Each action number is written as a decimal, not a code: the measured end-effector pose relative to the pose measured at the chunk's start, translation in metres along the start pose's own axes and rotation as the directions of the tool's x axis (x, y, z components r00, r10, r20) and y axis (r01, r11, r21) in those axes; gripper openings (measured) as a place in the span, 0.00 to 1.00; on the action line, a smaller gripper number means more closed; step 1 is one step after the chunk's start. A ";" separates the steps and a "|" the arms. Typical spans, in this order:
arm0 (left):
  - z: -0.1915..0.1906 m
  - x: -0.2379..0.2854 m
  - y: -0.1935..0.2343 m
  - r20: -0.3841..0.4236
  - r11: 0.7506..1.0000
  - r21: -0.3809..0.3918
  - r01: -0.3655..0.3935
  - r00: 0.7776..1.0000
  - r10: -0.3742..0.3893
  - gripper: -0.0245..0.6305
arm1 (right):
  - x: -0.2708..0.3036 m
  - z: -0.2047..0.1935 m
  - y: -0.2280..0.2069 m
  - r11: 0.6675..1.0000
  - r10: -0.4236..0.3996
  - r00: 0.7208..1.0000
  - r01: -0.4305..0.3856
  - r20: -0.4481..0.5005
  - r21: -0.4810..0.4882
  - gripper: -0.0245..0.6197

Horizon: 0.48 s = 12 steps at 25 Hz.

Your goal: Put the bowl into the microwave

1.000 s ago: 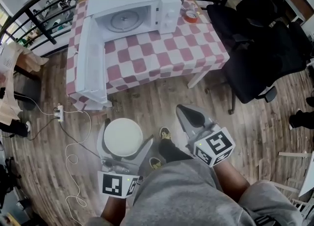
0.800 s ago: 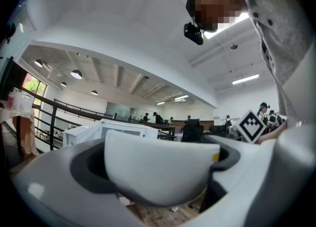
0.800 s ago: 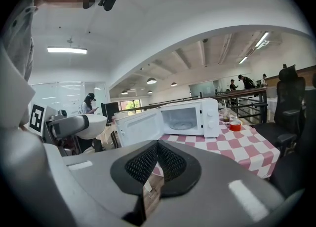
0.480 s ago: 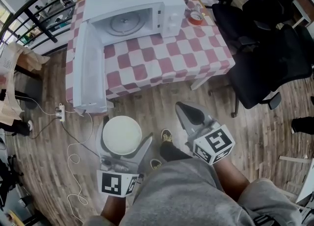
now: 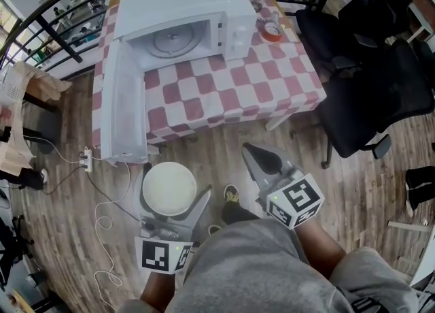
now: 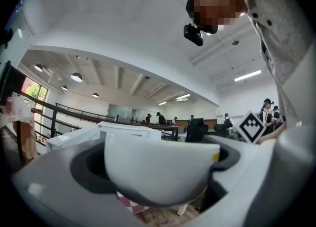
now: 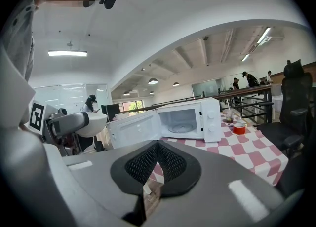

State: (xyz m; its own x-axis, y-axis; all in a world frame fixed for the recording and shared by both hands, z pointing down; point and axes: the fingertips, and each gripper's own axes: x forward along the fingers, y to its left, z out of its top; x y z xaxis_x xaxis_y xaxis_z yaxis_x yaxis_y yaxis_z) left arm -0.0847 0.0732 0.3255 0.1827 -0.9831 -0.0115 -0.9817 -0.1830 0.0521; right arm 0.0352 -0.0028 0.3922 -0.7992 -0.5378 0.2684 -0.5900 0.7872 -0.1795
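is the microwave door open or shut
Open. The door of the microwave is swung wide to the side, and the turntable inside shows.

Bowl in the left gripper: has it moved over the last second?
Yes. The bowl has moved forward toward the table: in the head view, the floor gap between it and the open microwave door has nearly closed.

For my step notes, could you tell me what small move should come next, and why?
Probably carry the bowl forward toward the microwave. The left gripper holds it between its fingers over the floor, short of the table, while the microwave's door stands open and the turntable is bare. The right gripper is shut and empty.
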 end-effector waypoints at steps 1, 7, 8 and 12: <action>0.001 0.002 -0.001 0.003 1.000 0.004 -0.001 1.000 0.001 0.86 | 0.000 0.001 -0.002 1.000 0.003 1.000 -0.003 0.000 -0.001 0.04; 0.008 0.016 -0.007 0.015 1.000 0.023 -0.007 1.000 0.007 0.86 | 0.001 0.006 -0.015 1.000 0.014 1.000 -0.014 0.010 -0.005 0.04; 0.008 0.017 -0.008 0.017 1.000 0.028 -0.008 1.000 0.008 0.86 | 0.001 0.007 -0.017 1.000 0.017 1.000 -0.017 0.013 -0.002 0.04; 0.009 0.023 -0.011 0.021 0.999 0.029 -0.020 1.000 0.019 0.86 | 0.003 0.011 -0.023 1.000 0.030 0.999 -0.030 0.022 -0.007 0.04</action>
State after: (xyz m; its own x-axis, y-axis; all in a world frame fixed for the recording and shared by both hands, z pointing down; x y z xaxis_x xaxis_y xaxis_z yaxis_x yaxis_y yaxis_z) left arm -0.0703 0.0522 0.3154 0.1627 -0.9862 -0.0316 -0.9863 -0.1635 0.0231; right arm 0.0449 -0.0258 0.3871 -0.8190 -0.5204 0.2415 -0.5649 0.8052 -0.1805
